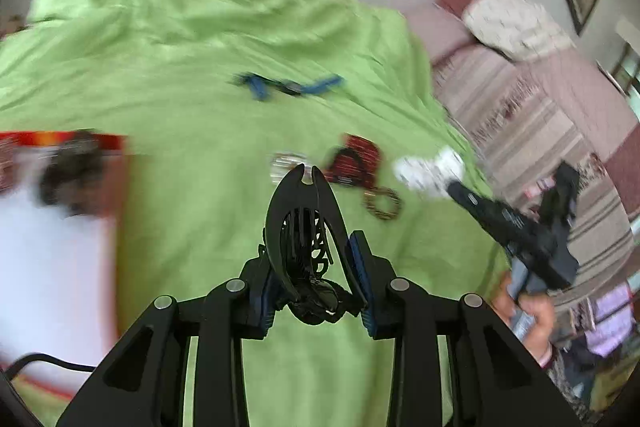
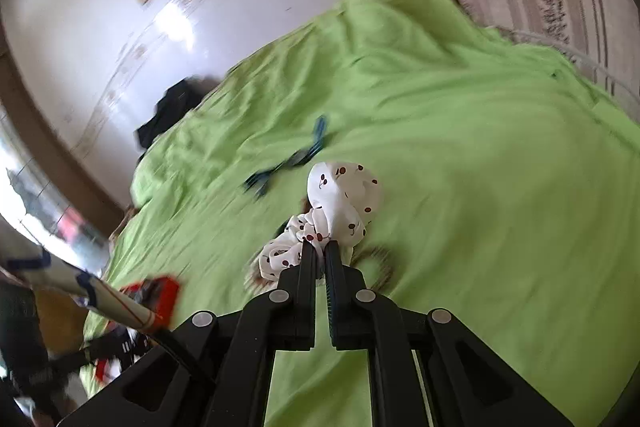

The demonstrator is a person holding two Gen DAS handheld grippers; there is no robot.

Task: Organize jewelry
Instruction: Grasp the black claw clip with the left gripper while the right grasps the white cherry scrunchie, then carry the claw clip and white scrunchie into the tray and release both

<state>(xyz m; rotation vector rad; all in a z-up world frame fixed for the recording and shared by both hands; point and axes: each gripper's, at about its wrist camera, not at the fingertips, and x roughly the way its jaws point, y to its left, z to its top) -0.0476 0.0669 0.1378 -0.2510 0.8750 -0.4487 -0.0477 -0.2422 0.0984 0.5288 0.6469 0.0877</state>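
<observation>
**Two hair things are being carried off the bed**

The left gripper (image 1: 316,283) is squeezing a black hair claw clip (image 1: 306,227) between its pads. The right gripper (image 2: 319,255) is clamped tight on a white scrunchie with red cherries (image 2: 340,203), holding it above the green blanket (image 2: 480,167). This looks like the carrying step. Next, each thing needs a spot, maybe the red and white box (image 1: 60,227) on the left. A blue clip (image 1: 288,87), a red beaded piece (image 1: 356,159) and a small ring-shaped band (image 1: 382,203) are waiting on the blanket. The box is blurry and cut off, so what is sitting inside is hard to tell.
</observation>
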